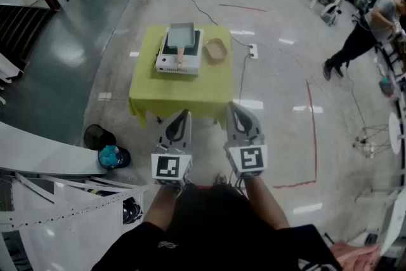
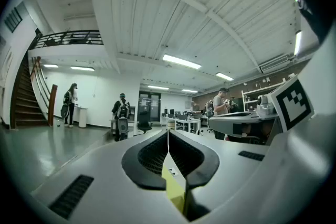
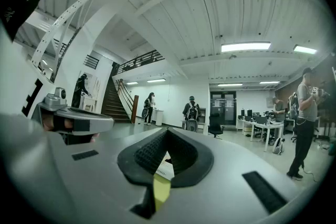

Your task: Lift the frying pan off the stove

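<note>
A grey square frying pan (image 1: 180,36) with a wooden handle (image 1: 180,58) sits on a white stove (image 1: 179,64), on a table under a yellow cloth (image 1: 181,95). In the head view my left gripper (image 1: 184,113) and right gripper (image 1: 231,106) are held side by side, level, just short of the table's near edge. Both are well apart from the pan. The left gripper's (image 2: 168,132) jaws meet at the tips with nothing held. The right gripper's (image 3: 167,131) jaws are likewise shut and empty. Between each pair of jaws only a slice of yellow cloth and the white stove shows.
A tan tray (image 1: 216,49) lies on the table right of the stove. A black bin (image 1: 97,136) and a teal object (image 1: 111,156) stand on the floor at the left, by a white railing (image 1: 57,197). A cable (image 1: 241,76) runs past the table. A person (image 1: 361,35) walks at the far right.
</note>
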Demonstrator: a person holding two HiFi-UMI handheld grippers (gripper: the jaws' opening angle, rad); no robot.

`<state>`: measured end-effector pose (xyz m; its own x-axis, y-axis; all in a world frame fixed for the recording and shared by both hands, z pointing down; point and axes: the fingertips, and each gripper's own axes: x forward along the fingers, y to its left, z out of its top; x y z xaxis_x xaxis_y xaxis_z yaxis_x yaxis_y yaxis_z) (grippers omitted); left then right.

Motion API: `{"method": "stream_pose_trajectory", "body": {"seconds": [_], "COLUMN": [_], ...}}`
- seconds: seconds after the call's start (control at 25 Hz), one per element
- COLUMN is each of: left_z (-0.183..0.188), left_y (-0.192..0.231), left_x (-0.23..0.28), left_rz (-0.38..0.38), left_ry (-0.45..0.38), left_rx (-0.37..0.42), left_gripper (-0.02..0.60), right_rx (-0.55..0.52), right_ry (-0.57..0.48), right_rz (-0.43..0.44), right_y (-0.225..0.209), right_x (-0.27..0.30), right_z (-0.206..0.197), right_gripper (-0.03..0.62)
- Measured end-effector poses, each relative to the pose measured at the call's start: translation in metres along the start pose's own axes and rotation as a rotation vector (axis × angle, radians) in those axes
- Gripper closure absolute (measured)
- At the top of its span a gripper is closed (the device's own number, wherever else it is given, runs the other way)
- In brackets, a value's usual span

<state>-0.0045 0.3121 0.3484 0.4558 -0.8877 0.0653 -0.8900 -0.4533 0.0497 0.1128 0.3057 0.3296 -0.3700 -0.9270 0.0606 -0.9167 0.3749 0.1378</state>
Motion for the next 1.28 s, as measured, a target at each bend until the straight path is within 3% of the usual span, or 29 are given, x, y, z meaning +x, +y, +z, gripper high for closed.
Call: {"method": "stream_pose_trajectory", "body": {"seconds": [0.4,0.64,1.04,1.28], "left_z": [-0.026,-0.051,-0.063,-0.069], "left_y": [0.051,0.076,0.084,0.1], "left_x": [-0.039,-0.04,0.025,0.084], "left_rz": [-0.001,-0.005,-0.056,-0.038], "left_ry": [0.038,0.069,0.12,0.159], "left_rx": [-0.053,-0.101,-0.095,-0.07], "left_gripper": [0.535,0.535,0.535,0.535], "right_rx": [0.02,0.019,0.056,0.09], "right_ry": [0.031,0.073,0.109,0.11], "right_rz": [-0.014,-0.029,-0.014,0.027], "right_y": [0.056,0.068,0.043,0.012], "right_x": [0.018,0.029,0.085,0.14], "right_z": [-0.018,-0.034,-0.052,-0.056], "right_gripper": [0.579,0.579,0.579,0.579]}}
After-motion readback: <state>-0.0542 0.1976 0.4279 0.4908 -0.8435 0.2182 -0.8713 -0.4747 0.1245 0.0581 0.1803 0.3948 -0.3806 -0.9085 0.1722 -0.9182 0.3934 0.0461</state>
